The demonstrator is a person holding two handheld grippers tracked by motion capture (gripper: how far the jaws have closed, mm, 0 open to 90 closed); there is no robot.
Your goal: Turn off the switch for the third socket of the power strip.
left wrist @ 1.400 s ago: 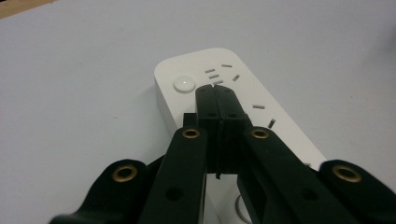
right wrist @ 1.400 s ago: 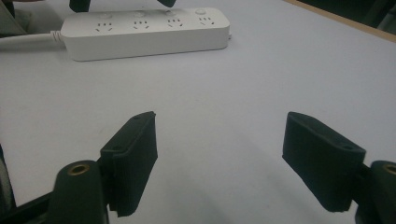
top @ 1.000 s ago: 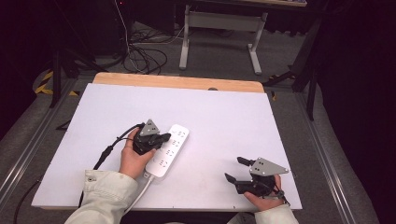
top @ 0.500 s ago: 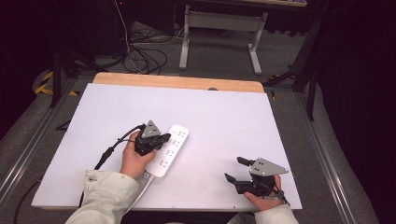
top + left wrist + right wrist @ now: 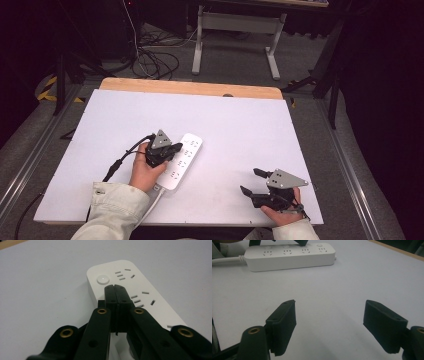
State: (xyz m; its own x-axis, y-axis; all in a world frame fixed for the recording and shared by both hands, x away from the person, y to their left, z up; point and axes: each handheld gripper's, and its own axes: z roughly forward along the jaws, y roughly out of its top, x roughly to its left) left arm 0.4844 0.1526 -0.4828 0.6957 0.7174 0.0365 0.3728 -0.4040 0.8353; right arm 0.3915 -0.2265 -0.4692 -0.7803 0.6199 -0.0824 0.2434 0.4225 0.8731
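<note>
Looks like early days: the left gripper point(image 5: 115, 287), jaws pinched together on nothing, sits over the white power strip point(image 5: 183, 160) mid-table near its round switch point(image 5: 103, 279), unpressed as far as I can tell, while the right gripper point(image 5: 329, 322) waits wide apart nearby.

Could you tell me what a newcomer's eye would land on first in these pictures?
Probably the white power strip lying left of centre on the white table, with the left tongs shut and poised over it near its round button. Next, the right tongs near the table's right front corner, jaws wide open and empty.
</note>
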